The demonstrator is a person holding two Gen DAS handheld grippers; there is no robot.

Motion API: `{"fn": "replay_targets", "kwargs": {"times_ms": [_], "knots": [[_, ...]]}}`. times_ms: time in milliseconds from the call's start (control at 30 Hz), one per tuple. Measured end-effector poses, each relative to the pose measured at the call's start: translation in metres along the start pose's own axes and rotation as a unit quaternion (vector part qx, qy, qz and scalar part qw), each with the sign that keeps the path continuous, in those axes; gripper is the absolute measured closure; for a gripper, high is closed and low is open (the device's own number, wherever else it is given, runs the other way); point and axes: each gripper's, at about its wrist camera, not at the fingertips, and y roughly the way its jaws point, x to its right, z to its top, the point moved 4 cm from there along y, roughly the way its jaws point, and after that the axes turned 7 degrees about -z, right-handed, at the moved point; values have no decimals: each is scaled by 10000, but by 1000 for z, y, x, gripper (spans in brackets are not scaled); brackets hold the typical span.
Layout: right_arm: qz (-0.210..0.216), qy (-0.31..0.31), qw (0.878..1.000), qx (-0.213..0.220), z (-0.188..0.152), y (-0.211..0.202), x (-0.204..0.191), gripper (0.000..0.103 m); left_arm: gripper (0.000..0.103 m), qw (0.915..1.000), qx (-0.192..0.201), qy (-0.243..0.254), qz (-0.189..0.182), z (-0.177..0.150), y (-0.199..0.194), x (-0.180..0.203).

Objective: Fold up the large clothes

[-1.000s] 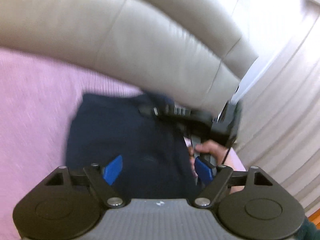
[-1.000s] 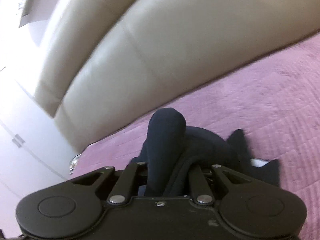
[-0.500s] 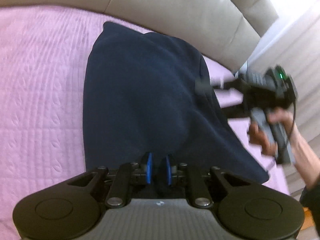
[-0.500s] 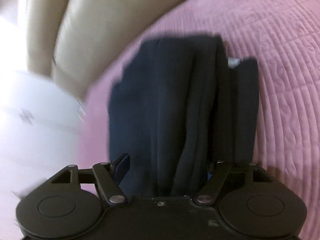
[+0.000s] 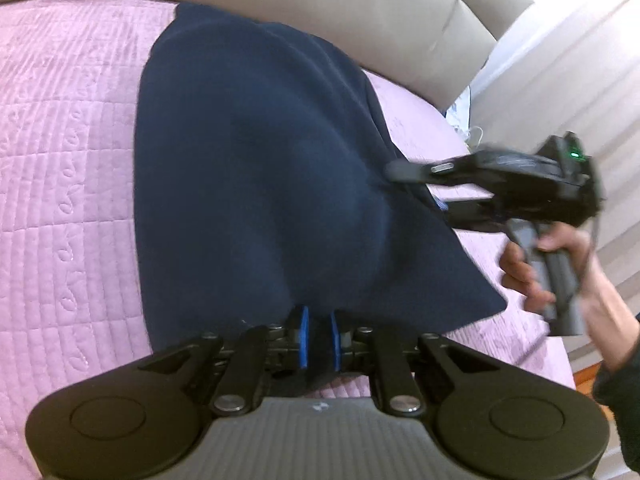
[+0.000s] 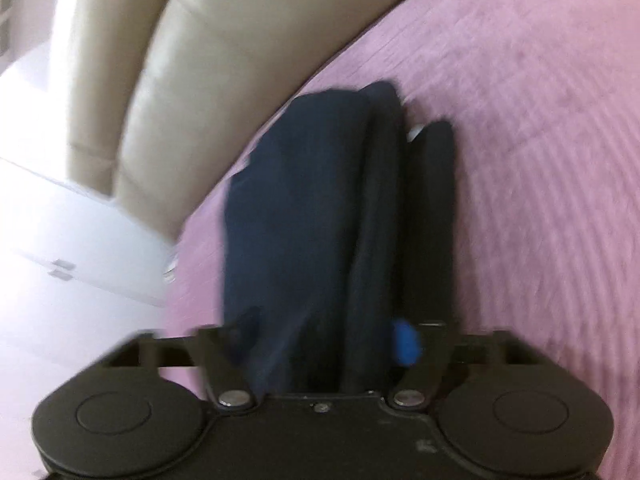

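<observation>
A folded navy garment (image 5: 256, 168) lies on the pink quilted bedspread (image 5: 68, 168). My left gripper (image 5: 319, 334) is shut on its near edge; the blue pads (image 5: 305, 332) pinch the cloth. In the left wrist view my right gripper (image 5: 416, 188) stands at the garment's right edge, its jaws apart around the cloth. In the blurred right wrist view the garment (image 6: 312, 224) runs away from me in long folds, and my right gripper (image 6: 324, 340) is open with cloth lying between its fingers.
A beige padded headboard (image 5: 360, 8) rises just behind the garment. Pale curtains (image 5: 568, 80) hang at the right past the bed's edge. White furniture (image 6: 72, 248) shows at the left in the right wrist view. The pink bedspread (image 6: 520, 160) stretches right.
My left gripper closed on the garment's near edge and stays shut. My right gripper let go and opened, and the garment came down flat on the bed.
</observation>
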Motion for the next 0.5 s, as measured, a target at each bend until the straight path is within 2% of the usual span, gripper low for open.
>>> {"fn": "replay_targets", "kwargs": {"times_ms": [67,100,133,233,267,300,333,400,500], "knots": [[-309,-189,9979,-532,-16,6,-4,17,89,9999,-45,-69,-90,-2,0,-1],[-391,-304,9971,-577,-25,6,-8,59,89,9999,-56,-85,-112,-2,0,-3],[-398,-463,9976,-339,-31,0,-14,84,89,9999,-69,-68,-121,-4,1,-2],[38,-1113,9915,672,-37,-35,-37,83,89,9998,-153,56,-142,-3,-1,-3],[-73,-1322,9875,861,-38,-37,-36,84,89,9996,-147,79,-248,-2,-4,-5],[-308,-1419,9852,913,-44,-35,-26,85,89,9990,-109,54,-423,-2,-10,-6],[-486,-1285,9875,771,-49,-28,-10,85,89,9987,-108,-3,-501,-3,-11,-6],[-750,-817,9927,470,-56,-6,25,83,92,9990,-261,40,-366,-7,-11,-15],[-1064,-1031,9881,408,-62,2,29,81,97,9980,-498,8,-381,-15,-4,-22]]}}
